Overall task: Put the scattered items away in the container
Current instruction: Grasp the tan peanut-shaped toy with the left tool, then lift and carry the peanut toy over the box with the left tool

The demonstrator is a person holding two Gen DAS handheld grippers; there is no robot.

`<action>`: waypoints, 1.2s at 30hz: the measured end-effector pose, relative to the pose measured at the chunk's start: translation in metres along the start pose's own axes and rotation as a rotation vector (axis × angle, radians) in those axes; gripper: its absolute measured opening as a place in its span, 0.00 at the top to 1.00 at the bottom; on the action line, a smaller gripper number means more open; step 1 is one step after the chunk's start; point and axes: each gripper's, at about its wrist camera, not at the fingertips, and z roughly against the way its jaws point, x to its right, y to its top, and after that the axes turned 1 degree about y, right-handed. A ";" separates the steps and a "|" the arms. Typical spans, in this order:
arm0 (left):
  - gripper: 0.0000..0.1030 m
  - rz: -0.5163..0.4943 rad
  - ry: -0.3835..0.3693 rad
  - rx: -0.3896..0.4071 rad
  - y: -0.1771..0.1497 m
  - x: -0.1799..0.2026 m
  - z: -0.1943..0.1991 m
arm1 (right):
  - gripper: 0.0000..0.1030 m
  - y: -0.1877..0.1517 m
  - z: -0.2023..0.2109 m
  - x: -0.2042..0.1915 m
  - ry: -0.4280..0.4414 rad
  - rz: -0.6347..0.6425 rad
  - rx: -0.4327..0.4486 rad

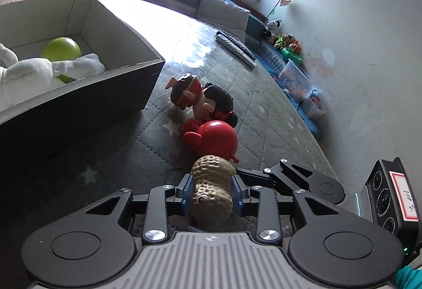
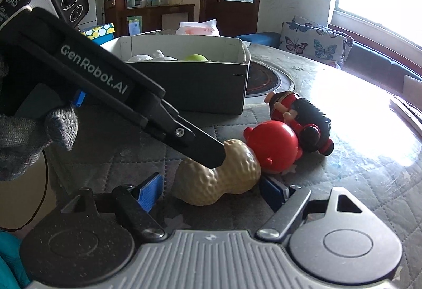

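Note:
A tan peanut toy (image 1: pixel 211 183) (image 2: pixel 219 178) lies on the quilted mat. My left gripper (image 1: pixel 211 191) straddles its waist, blue pads close at both sides, and I count it open. Its black finger (image 2: pixel 200 146) crosses the peanut in the right wrist view. My right gripper (image 2: pixel 212 191) is open, its pads wide of the peanut's two ends. Just beyond lie a red round toy (image 1: pixel 213 138) (image 2: pixel 274 146) and a red-and-black figurine (image 1: pixel 203 99) (image 2: pixel 303 115) on its side. The dark cardboard box (image 1: pixel 79 109) (image 2: pixel 184 94) holds a green ball (image 1: pixel 60 49) and white cloth (image 1: pixel 31 72).
A gloved hand (image 2: pixel 26 136) grips the left tool. Remote controls (image 1: pixel 237 49) lie farther along the table. A round black plate (image 2: pixel 263 78) sits beside the box, a pink bag (image 2: pixel 200 28) behind it. A butterfly cushion (image 2: pixel 313 41) is on the bench.

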 end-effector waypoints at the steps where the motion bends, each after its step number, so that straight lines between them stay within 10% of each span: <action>1: 0.67 0.006 0.002 -0.009 0.001 -0.001 -0.001 | 0.27 0.000 -0.001 0.000 -0.004 0.001 0.000; 19: 0.67 0.041 -0.024 -0.025 -0.004 -0.006 0.006 | 0.34 0.004 0.000 -0.006 -0.015 0.023 0.020; 36: 0.69 0.064 0.048 0.188 0.019 -0.020 0.090 | 0.34 0.073 -0.005 -0.040 0.057 0.189 0.155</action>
